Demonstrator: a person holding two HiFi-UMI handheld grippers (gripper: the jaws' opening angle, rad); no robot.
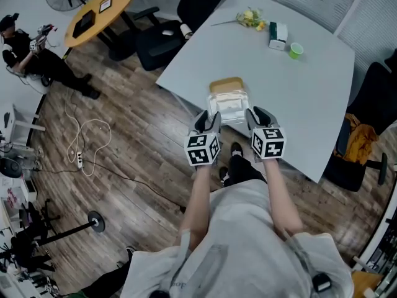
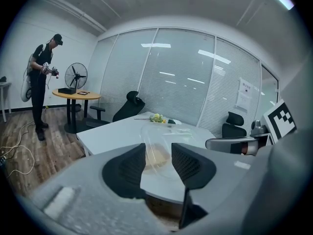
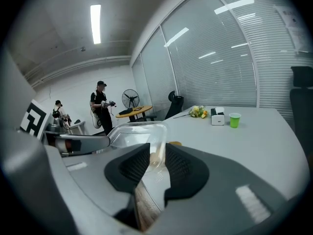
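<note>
Right claw (image 3: 156, 153), jaws drawn nearly together on the thin near-right wall of a clear plastic clamshell box (image 3: 131, 133), the plastic pinched in the narrow gap; left claw (image 2: 158, 155), jaws part open, the box's near-left corner standing in the gap without either pad plainly pressing it, so no firm hold is judged there. The box sits at the near edge of the pale grey bench (image 1: 298, 98), directly ahead of the person, with a claw at each near corner and the two about level. Tan-brown contents, probably bread, show through the plastic, and a tan slab (image 1: 226, 84) lies against its far side; whether that is lid, tray or food cannot be told. Farther along the bench, well apart from the box: a green cup (image 1: 296, 50), a small white carton (image 1: 277, 36) beside it, and a sprig of yellow flowers (image 1: 251, 18). Step in hand, as judged: taking a two-sided grip on the box, one side secured, the other not. The next move calls for the left claw to close on its wall, lightly enough not to buckle the thin plastic, and for both claws to act level so that the contents do not slide
</note>
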